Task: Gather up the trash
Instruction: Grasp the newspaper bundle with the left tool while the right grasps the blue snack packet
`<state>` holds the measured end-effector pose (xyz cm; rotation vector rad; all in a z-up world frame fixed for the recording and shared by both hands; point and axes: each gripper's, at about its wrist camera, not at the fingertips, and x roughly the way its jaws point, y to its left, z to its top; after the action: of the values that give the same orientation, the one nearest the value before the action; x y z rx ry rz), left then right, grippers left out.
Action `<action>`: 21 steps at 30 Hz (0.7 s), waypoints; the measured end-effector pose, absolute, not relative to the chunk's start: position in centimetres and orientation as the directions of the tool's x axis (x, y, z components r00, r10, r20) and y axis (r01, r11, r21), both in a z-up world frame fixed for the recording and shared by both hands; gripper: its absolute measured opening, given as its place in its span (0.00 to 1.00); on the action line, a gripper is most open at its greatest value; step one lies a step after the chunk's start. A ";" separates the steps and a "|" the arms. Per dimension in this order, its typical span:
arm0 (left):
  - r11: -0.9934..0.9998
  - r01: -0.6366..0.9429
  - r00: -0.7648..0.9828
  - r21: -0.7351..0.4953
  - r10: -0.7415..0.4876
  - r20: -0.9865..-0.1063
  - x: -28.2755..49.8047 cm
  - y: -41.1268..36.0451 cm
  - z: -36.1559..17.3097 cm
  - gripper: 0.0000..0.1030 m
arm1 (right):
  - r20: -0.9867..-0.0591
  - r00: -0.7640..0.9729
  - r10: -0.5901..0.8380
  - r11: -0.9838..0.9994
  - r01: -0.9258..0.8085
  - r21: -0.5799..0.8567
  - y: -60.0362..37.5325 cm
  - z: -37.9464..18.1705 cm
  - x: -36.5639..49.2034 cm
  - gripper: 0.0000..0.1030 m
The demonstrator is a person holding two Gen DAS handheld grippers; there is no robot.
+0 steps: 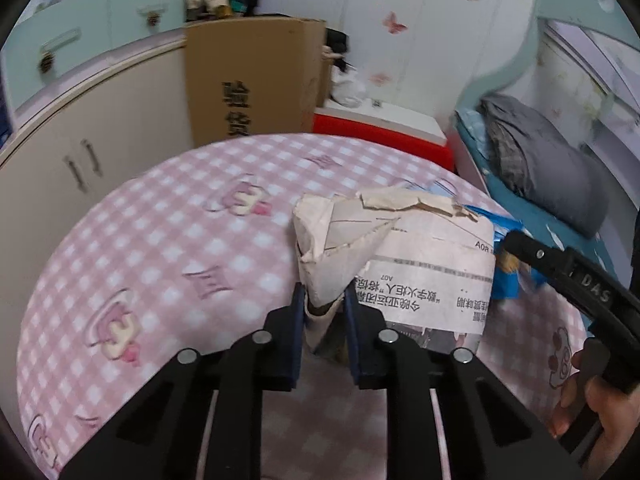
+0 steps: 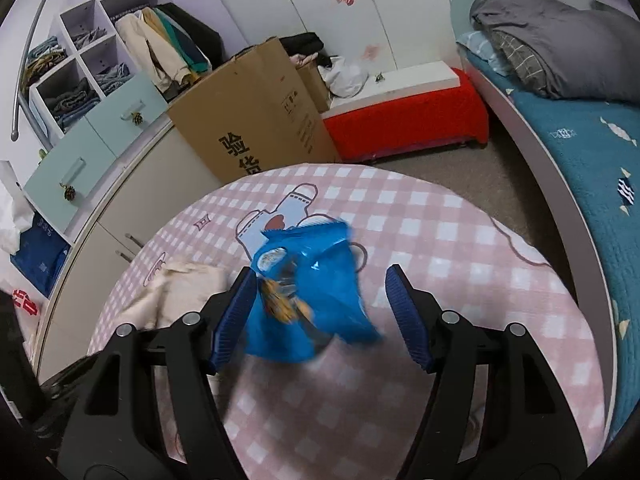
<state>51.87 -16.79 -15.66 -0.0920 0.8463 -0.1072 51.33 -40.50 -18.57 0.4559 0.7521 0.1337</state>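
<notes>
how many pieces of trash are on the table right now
2. A crumpled newspaper sits pinched in the left gripper. A blue snack bag lies between the open fingers of the right gripper. More could be hidden under the paper.

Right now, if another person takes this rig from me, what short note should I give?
Left gripper: shut on the crumpled newspaper, which lies on the pink checked table.
Right gripper: open, with the blue snack bag between its fingers; one pad looks to touch it, not gripped.
Done: newspaper grasped.
Left: close on the bag, lift both, carry them to a bin; none is in view.
</notes>
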 end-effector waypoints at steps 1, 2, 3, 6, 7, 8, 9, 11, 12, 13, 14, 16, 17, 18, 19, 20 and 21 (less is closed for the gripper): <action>0.991 0.041 0.666 -0.130 -0.125 -0.735 51.7 -16.3 -15.4 0.16 | -0.626 0.719 0.302 0.886 0.029 0.462 -40.4 -18.7 51.7 0.50; 0.991 0.029 0.672 -0.129 -0.115 -0.732 51.5 -16.0 -15.2 0.15 | -0.630 0.712 0.311 0.884 0.026 0.466 -40.4 -18.8 51.9 0.37; 0.993 0.012 0.680 -0.120 -0.096 -0.727 51.3 -15.6 -15.0 0.13 | -0.641 0.694 0.326 0.882 0.019 0.470 -40.1 -19.1 52.1 0.29; 0.993 -0.009 0.688 -0.118 -0.079 -0.722 50.6 -14.6 -14.5 0.10 | -0.641 0.693 0.329 0.889 0.002 0.458 -39.4 -18.9 51.7 0.10; 0.993 -0.015 0.689 -0.116 -0.074 -0.721 50.4 -14.3 -14.4 0.10 | -0.639 0.697 0.325 0.895 -0.007 0.446 -39.0 -18.6 51.4 0.05; 0.993 -0.021 0.690 -0.116 -0.070 -0.720 50.1 -13.9 -14.2 0.10 | -0.635 0.700 0.327 0.899 -0.022 0.438 -38.4 -18.2 51.0 0.04; 0.993 -0.031 0.692 -0.116 -0.062 -0.719 49.8 -13.5 -14.0 0.10 | -0.633 0.701 0.329 0.900 -0.031 0.434 -38.0 -18.0 50.9 0.04; 0.992 -0.055 0.699 -0.115 -0.044 -0.714 48.9 -12.2 -13.5 0.10 | -0.625 0.706 0.333 0.907 -0.059 0.416 -36.7 -17.4 50.0 0.03; 0.991 -0.063 0.701 -0.115 -0.038 -0.712 48.6 -11.8 -13.3 0.10 | -0.624 0.704 0.338 0.908 -0.070 0.412 -36.1 -17.3 49.8 0.03; 0.991 -0.074 0.704 -0.115 -0.030 -0.710 48.1 -11.1 -13.1 0.10 | -0.625 0.702 0.340 0.910 -0.078 0.408 -35.5 -17.2 49.5 0.03; 0.990 -0.082 0.706 -0.116 -0.024 -0.708 47.8 -10.6 -12.9 0.10 | -0.622 0.704 0.343 0.910 -0.085 0.405 -34.9 -17.1 49.1 0.03; 0.987 -0.106 0.718 -0.119 -0.007 -0.696 46.7 -9.2 -12.3 0.10 | -0.617 0.698 0.365 0.903 -0.105 0.416 -34.1 -16.7 48.4 0.03; 0.986 -0.118 0.722 -0.119 0.003 -0.692 46.3 -8.6 -12.1 0.10 | -0.609 0.697 0.378 0.897 -0.114 0.427 -33.7 -16.4 47.9 0.03; 0.984 -0.132 0.726 -0.116 0.017 -0.688 45.6 -7.9 -11.9 0.10 | -0.606 0.697 0.382 0.896 -0.121 0.426 -33.3 -16.1 47.7 0.03; 0.983 -0.146 0.727 -0.114 0.028 -0.686 45.1 -7.1 -11.7 0.10 | -0.599 0.697 0.393 0.893 -0.136 0.428 -32.6 -15.7 47.1 0.03; 0.981 -0.154 0.728 -0.115 0.034 -0.685 44.7 -6.5 -11.5 0.10 | -0.596 0.695 0.404 0.890 -0.147 0.432 -32.1 -15.5 46.8 0.03; 0.979 -0.168 0.727 -0.115 0.044 -0.685 44.2 -5.8 -11.4 0.10 | -0.591 0.690 0.418 0.885 -0.165 0.435 -31.2 -15.1 46.4 0.03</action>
<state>44.23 -5.80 -11.38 -0.1737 0.7482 0.1174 46.43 -31.18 -15.14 0.3652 0.7427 0.3342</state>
